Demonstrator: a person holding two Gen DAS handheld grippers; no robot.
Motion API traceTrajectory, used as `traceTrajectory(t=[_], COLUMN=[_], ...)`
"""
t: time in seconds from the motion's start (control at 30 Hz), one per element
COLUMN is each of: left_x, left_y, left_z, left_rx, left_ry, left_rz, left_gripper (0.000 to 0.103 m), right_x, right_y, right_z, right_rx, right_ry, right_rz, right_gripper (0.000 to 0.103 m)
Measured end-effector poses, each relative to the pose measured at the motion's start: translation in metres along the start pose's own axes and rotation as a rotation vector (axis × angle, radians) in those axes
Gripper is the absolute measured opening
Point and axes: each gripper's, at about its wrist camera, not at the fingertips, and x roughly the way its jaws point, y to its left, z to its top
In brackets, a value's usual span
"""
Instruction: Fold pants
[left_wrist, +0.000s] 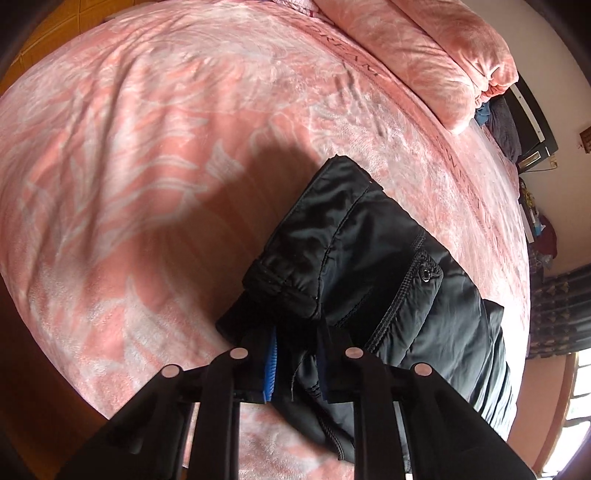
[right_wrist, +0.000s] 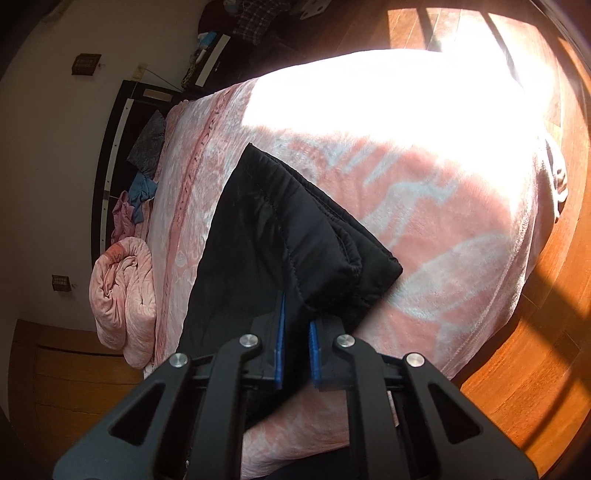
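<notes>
Black padded pants (left_wrist: 369, 258) lie partly folded on a pink patterned blanket (left_wrist: 147, 166) covering the bed. In the left wrist view my left gripper (left_wrist: 295, 354) is shut on a bunched edge of the pants, with fabric between its blue pads. A pocket with a snap button (left_wrist: 426, 274) faces up. In the right wrist view the same pants (right_wrist: 266, 236) show as a folded black slab on the blanket (right_wrist: 443, 240). My right gripper (right_wrist: 297, 343) is shut on the near edge of the pants, cloth held between its blue pads (right_wrist: 279, 343).
A rolled pink quilt (left_wrist: 424, 55) lies at the head of the bed, also in the right wrist view (right_wrist: 123, 295). Loose clothes (right_wrist: 146, 166) sit by the dark headboard (right_wrist: 114, 147). Wooden floor (right_wrist: 535, 350) borders the bed. Strong sunlight (right_wrist: 406, 92) washes out the far blanket.
</notes>
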Motion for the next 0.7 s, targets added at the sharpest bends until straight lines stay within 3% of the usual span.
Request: traceTrajectory(t=[0.13,0.17,0.23,0.27,0.3,0.47,0.7], left_x=[-0.001,-0.002,-0.007,-0.01,-0.015,-0.023,-0.021], left_y=[0.0,0.0,0.0,-0.001,-0.001,-0.002,0.001], left_z=[-0.005,-0.005,-0.007,-0.008,-0.011,-0.023,-0.031], left_rx=[0.016,0.021,0.037,0.05,0.064,0.085,0.033], left_ry=[0.001,0.004,0.009,0.003,-0.019,-0.046,-0.047], left_rz=[-0.01,-0.016,-0.037,-0.047,-0.047,-0.051,-0.045], left_gripper=[0.02,0.023,0.041,0.062,0.074,0.085,0.087], right_x=[0.0,-0.007,-0.024,-0.032,-0.038,-0.039,-0.013], right_y=[-0.007,-0.009,-0.013,-0.015,-0.018,-0.033,-0.04], right_z=[0.004,0.004,0.007,0.007,0.008,0.006,0.002], right_rx=[0.027,0.04,0.064,0.072,0.076,0.096,0.125], right_ry=[-0.013,-0.034,-0.089,-0.107,-0.116,-0.086,-0.048], right_rz=[-0.016,-0.012,-0.009,-0.01,-0.003,0.037,0.089], right_gripper=[0.015,0.026,0.039,0.049,0.054,0.062,0.062])
